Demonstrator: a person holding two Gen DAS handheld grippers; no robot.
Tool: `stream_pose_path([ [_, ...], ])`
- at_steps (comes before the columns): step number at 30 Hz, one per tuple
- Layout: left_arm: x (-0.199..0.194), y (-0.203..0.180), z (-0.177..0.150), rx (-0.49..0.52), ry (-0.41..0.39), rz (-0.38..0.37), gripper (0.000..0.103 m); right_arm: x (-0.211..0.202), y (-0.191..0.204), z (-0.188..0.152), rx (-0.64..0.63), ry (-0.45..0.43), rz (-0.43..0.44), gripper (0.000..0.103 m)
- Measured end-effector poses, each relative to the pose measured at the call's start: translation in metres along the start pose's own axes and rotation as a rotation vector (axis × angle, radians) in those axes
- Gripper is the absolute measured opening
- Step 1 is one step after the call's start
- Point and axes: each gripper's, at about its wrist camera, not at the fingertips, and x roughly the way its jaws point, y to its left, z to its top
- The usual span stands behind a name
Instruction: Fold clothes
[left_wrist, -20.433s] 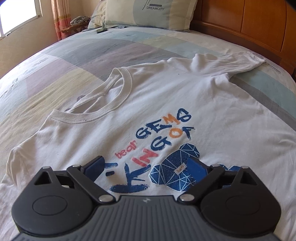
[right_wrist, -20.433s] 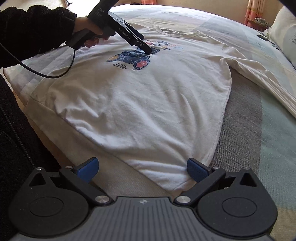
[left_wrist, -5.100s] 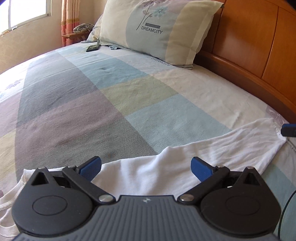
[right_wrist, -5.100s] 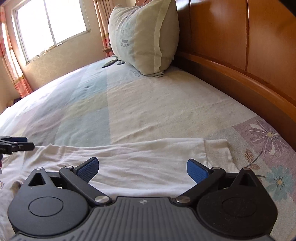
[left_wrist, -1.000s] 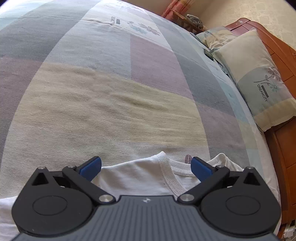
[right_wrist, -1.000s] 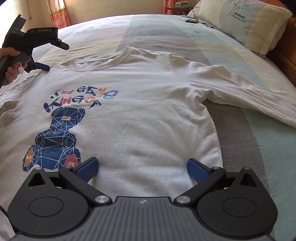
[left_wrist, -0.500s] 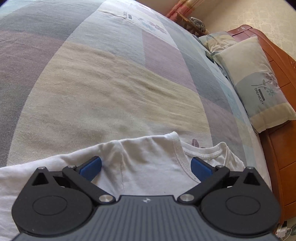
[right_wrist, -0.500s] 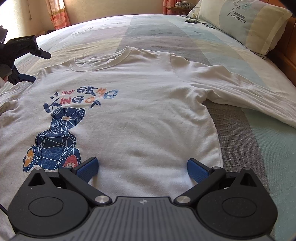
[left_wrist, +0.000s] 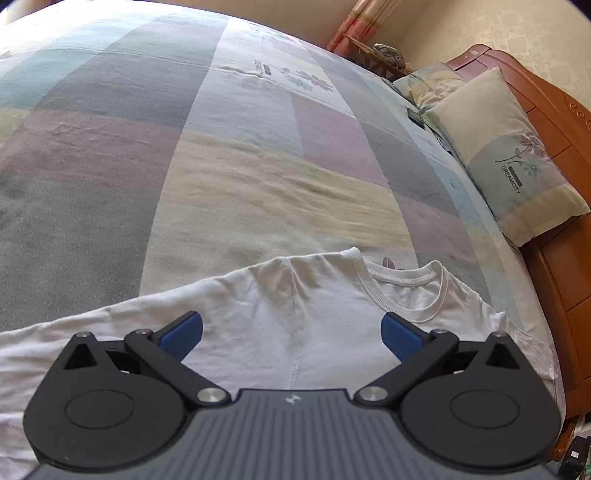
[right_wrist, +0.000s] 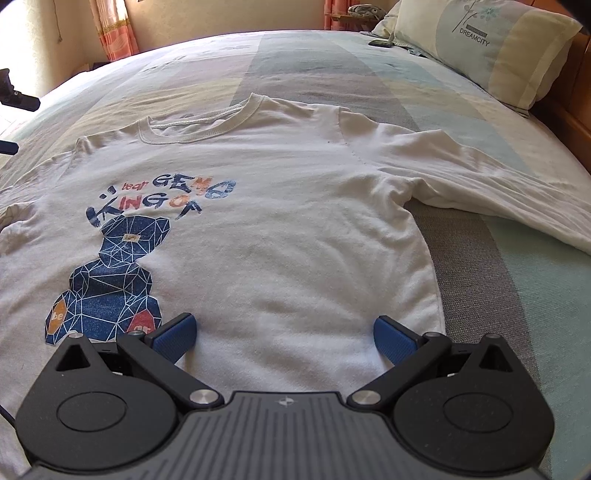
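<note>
Your left gripper (left_wrist: 291, 332) and right gripper (right_wrist: 284, 334) are both spread wide, holding nothing. The white shirt (right_wrist: 277, 206) lies flat across the bed (right_wrist: 314, 55), filling the frame's middle.

Left tongs (left_wrist: 291, 330) spread wide over white shirt (left_wrist: 295, 310) shoulder, collar (left_wrist: 402, 291) just right.

Bright daylight, sharp, fisheye-warped edges.
</note>
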Motion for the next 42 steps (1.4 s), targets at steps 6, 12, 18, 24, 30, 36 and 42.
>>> stream_pose_path([
  [6, 0.019, 0.044, -0.010, -0.068, -0.043, 0.244, 0.101, 0.000, 0.000, -0.001, 0.001, -0.005, -0.004, 0.103],
  [12, -0.012, 0.015, -0.021, -0.064, -0.094, 0.060, 0.102, -0.001, 0.000, -0.002, 0.003, -0.012, -0.009, 0.103],
  [18, -0.003, -0.037, -0.067, 0.003, 0.025, -0.203, 0.102, 0.000, 0.001, -0.001, 0.007, -0.009, -0.011, 0.103],
  [24, 0.009, -0.030, -0.107, 0.011, 0.081, -0.102, 0.102, 0.000, 0.001, -0.002, 0.009, -0.013, -0.015, 0.103],
  [30, -0.023, -0.002, -0.111, -0.078, 0.058, -0.121, 0.102, 0.000, 0.000, -0.001, 0.010, -0.010, -0.011, 0.103],
  [36, -0.053, 0.034, -0.075, -0.110, -0.172, 0.040, 0.102, 0.000, 0.001, 0.000, 0.010, -0.007, -0.014, 0.103],
  [42, -0.050, 0.080, -0.097, -0.175, -0.174, 0.241, 0.102, 0.000, 0.002, -0.002, 0.015, -0.013, -0.021, 0.103],
])
